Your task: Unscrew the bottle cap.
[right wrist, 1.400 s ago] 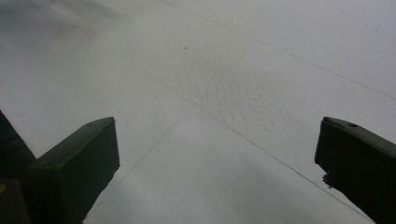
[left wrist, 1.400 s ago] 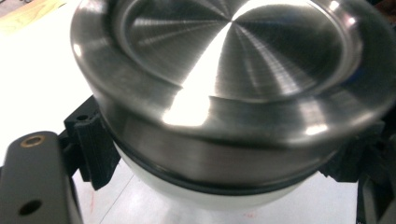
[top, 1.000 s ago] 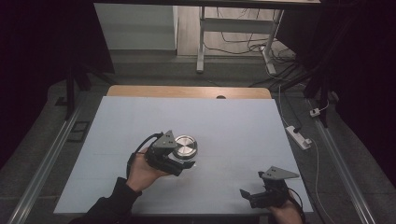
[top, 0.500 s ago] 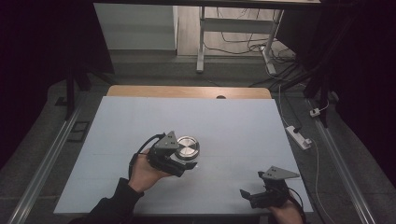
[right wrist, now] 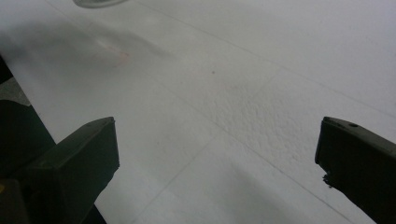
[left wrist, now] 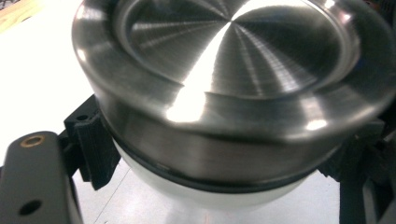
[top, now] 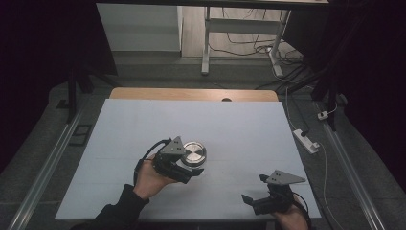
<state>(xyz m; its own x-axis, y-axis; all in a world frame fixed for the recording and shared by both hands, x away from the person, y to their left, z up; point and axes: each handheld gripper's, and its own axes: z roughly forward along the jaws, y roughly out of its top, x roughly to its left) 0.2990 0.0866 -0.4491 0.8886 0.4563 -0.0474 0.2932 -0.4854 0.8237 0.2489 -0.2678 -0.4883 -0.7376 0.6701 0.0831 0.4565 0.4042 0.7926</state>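
Note:
A round container (top: 194,153) with a brushed steel lid stands on the white tabletop (top: 239,124), left of centre. My left gripper (top: 189,165) is shut on it from the near side. In the left gripper view the container (left wrist: 233,70) shows a steel lid, a black seal ring and a white base, and a ribbed black pad (left wrist: 93,149) presses its side. My right gripper (top: 254,189) hovers open by the front right edge of the table. In the right gripper view its jaws (right wrist: 217,154) stand wide apart over bare white board.
A wooden strip (top: 191,94) borders the table's far edge. On the floor to the right lies a white power strip (top: 306,140) with cables. A desk frame (top: 206,38) stands behind the table. Metal rails run along both sides.

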